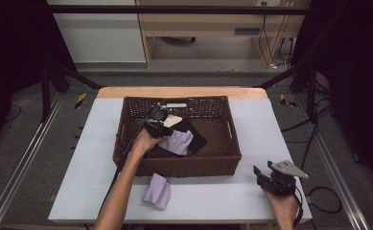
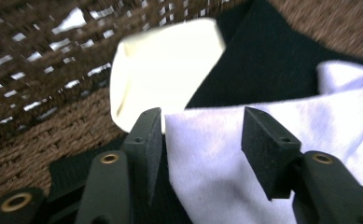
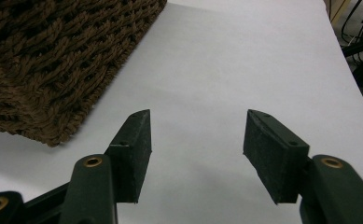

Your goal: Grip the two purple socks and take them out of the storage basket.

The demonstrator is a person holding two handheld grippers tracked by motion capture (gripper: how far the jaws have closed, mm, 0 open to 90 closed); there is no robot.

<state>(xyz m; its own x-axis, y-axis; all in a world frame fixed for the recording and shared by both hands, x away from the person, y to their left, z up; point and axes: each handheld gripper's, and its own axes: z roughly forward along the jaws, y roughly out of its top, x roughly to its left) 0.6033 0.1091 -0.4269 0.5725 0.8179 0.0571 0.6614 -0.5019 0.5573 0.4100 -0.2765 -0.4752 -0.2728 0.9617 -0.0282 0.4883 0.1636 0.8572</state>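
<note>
A brown wicker basket [image 1: 225,158] stands mid-table and holds a black cloth [image 1: 197,139], a lavender cloth [image 1: 179,142] and a cream cloth [image 1: 173,120]. My left gripper [image 1: 159,125] reaches into the basket's left half. In the left gripper view it [image 2: 202,135] is open, jaws straddling the edge of the lavender cloth [image 2: 226,163], with the cream cloth [image 2: 165,74] and black cloth [image 2: 268,60] beyond. A second lavender cloth [image 1: 157,190] lies on the table in front of the basket. My right gripper [image 1: 269,178] hovers open over the table's front right, nothing between its jaws [image 3: 198,140].
The white table top [image 1: 93,143] has free room left and right of the basket. The basket's corner [image 3: 53,70] sits just left of my right gripper. Cables [image 1: 325,194] and dark frame rails run along the floor beside the table.
</note>
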